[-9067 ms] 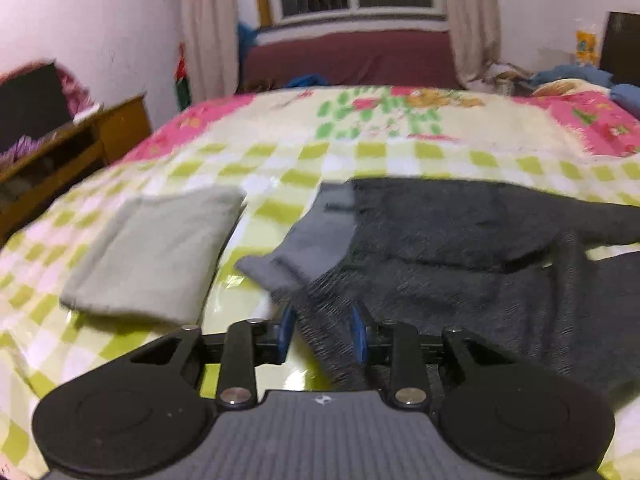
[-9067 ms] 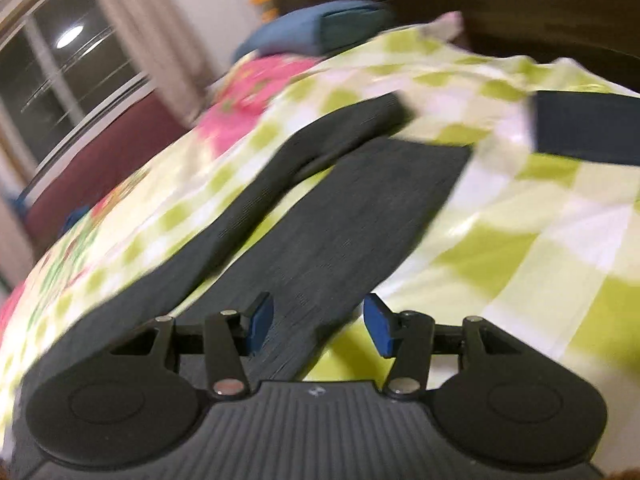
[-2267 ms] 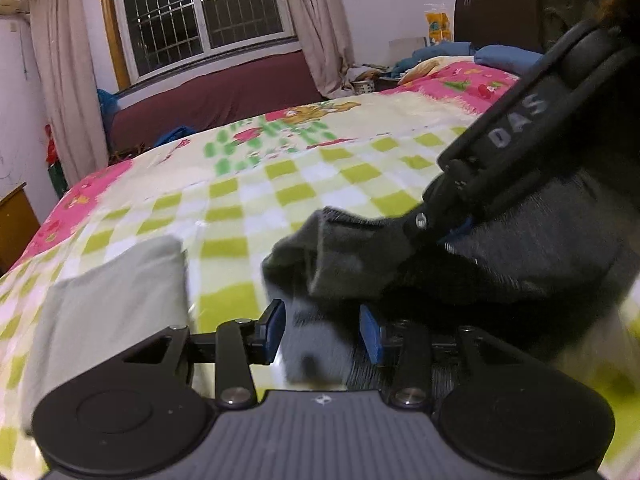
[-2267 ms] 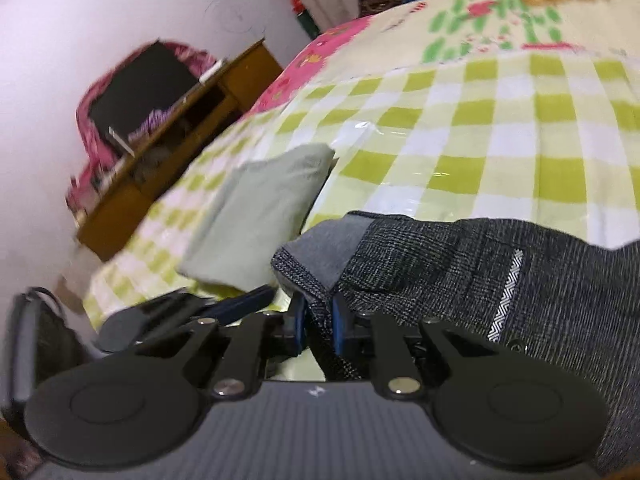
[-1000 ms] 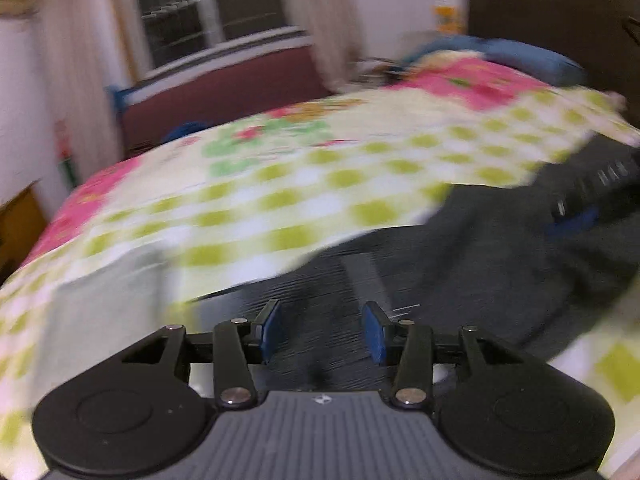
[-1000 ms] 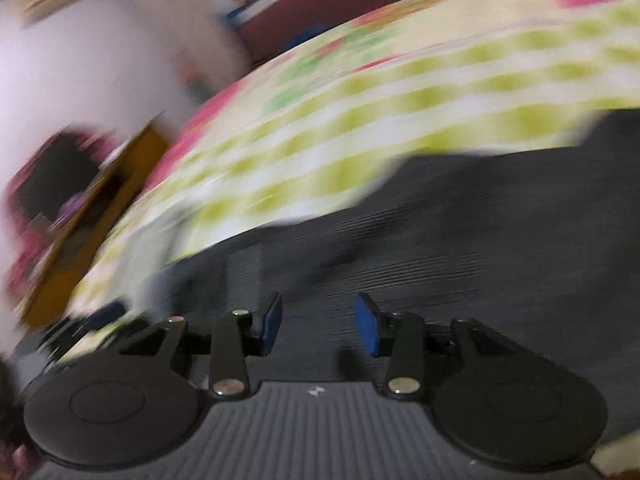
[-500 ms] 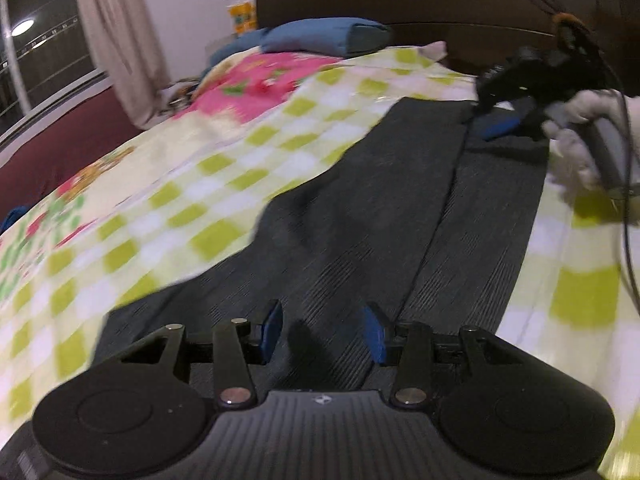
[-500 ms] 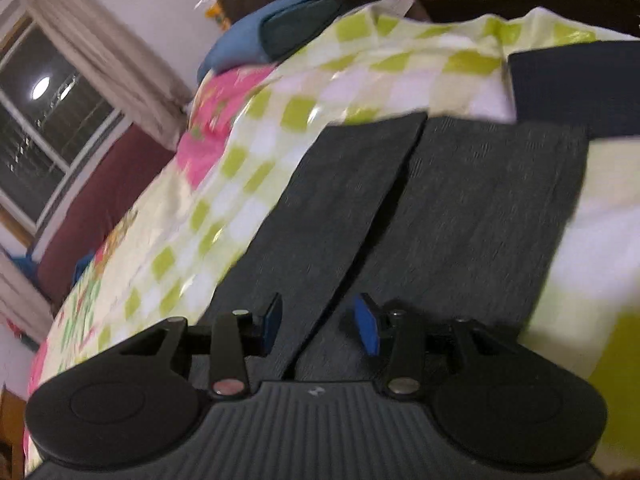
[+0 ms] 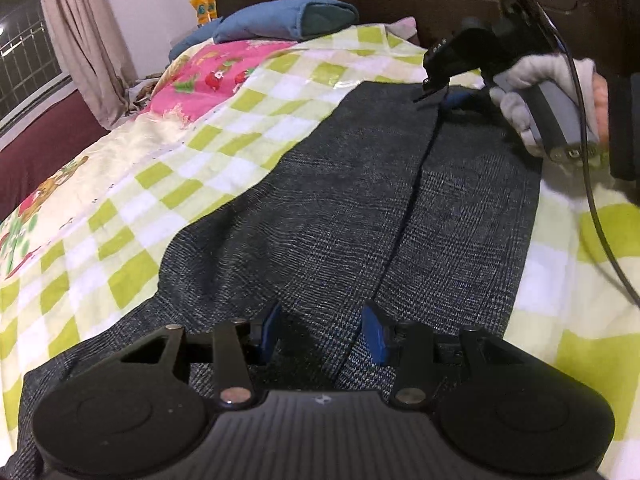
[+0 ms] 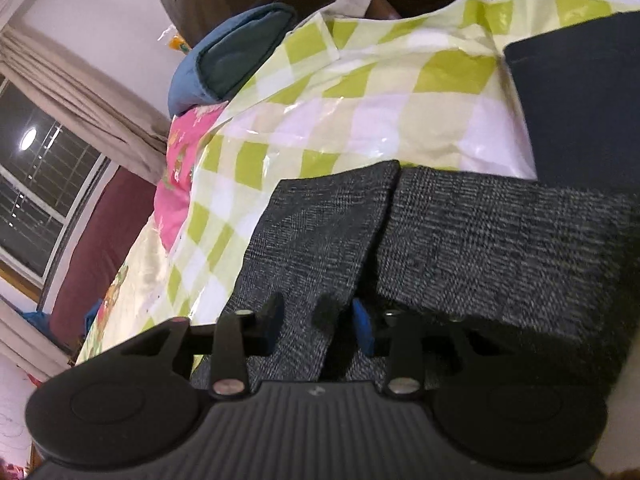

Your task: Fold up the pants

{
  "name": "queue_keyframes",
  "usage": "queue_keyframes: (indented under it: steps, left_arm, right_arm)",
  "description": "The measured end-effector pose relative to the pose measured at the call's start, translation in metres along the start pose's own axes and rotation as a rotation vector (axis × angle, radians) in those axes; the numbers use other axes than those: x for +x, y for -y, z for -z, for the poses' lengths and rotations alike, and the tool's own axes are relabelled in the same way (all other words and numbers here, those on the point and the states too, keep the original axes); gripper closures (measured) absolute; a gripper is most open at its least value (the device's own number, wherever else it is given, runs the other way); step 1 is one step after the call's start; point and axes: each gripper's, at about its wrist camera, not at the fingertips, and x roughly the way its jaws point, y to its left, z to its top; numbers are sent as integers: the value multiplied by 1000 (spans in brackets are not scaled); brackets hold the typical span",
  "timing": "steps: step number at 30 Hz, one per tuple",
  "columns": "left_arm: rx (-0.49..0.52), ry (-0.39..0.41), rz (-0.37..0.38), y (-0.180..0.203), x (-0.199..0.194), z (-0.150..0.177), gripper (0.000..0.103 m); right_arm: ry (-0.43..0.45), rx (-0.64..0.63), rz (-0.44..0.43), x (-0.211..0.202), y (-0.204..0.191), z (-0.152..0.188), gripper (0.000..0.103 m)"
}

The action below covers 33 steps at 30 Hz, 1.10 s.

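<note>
Dark grey pants (image 9: 328, 208) lie flat along the checked bedspread, two legs side by side with a seam gap between them. My left gripper (image 9: 322, 334) is open and empty, low over the pants near the seam. My right gripper (image 9: 440, 92) shows at the far leg ends, held by a gloved hand. In the right wrist view the right gripper (image 10: 316, 326) is open over the leg ends (image 10: 340, 216), with cloth between its fingers but not clamped.
A green, white and pink bedspread (image 9: 168, 152) covers the bed. A blue folded blanket (image 9: 280, 20) lies by the dark headboard. A dark navy folded item (image 10: 580, 100) lies just beyond the leg ends. A cable (image 9: 592, 184) hangs from the right gripper.
Both grippers have let go of the pants, which now lie spread flat. The right gripper has moved closer to the leg ends in the last half second.
</note>
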Motion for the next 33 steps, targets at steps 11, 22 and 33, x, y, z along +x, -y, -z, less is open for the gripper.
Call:
queue_keyframes:
  steps: [11, 22, 33]
  left_arm:
    - [23, 17, 13, 6, -14, -4, 46]
    - [74, -34, 21, 19, -14, 6, 45]
    - [80, -32, 44, 20, -19, 7, 45]
  right_arm:
    - [115, -31, -201, -104, 0, 3, 99]
    - [64, 221, -110, -77, 75, 13, 83]
    - [71, 30, -47, -102, 58, -2, 96]
